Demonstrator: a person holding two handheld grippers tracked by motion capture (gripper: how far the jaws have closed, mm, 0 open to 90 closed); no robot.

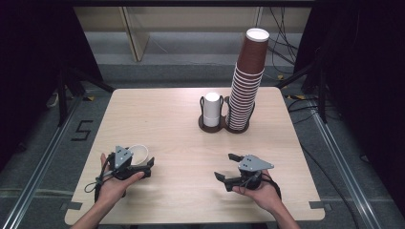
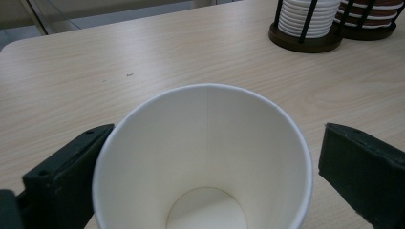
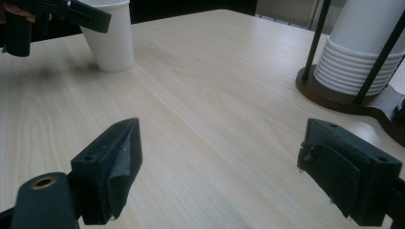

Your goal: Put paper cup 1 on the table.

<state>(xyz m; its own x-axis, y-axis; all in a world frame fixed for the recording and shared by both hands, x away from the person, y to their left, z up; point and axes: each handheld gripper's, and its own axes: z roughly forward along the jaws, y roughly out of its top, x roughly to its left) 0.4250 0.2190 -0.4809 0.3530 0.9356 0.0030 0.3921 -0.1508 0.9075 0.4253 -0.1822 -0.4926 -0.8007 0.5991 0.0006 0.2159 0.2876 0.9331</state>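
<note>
We see a white paper cup [image 2: 205,157], a brown stacked-cup tower [image 1: 246,83], and a pale wood-grain worktop [image 1: 162,124].

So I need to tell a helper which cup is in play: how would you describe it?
On the wooden table, look at the near left area, away from the cup holder at the back. A single white paper cup stands upright there between the left gripper's open jaws, the only cup not stacked.

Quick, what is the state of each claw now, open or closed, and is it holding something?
Left claw: open, jaws apart around the white paper cup, not pressing it.
Right claw: open, nothing between its jaws.
</note>
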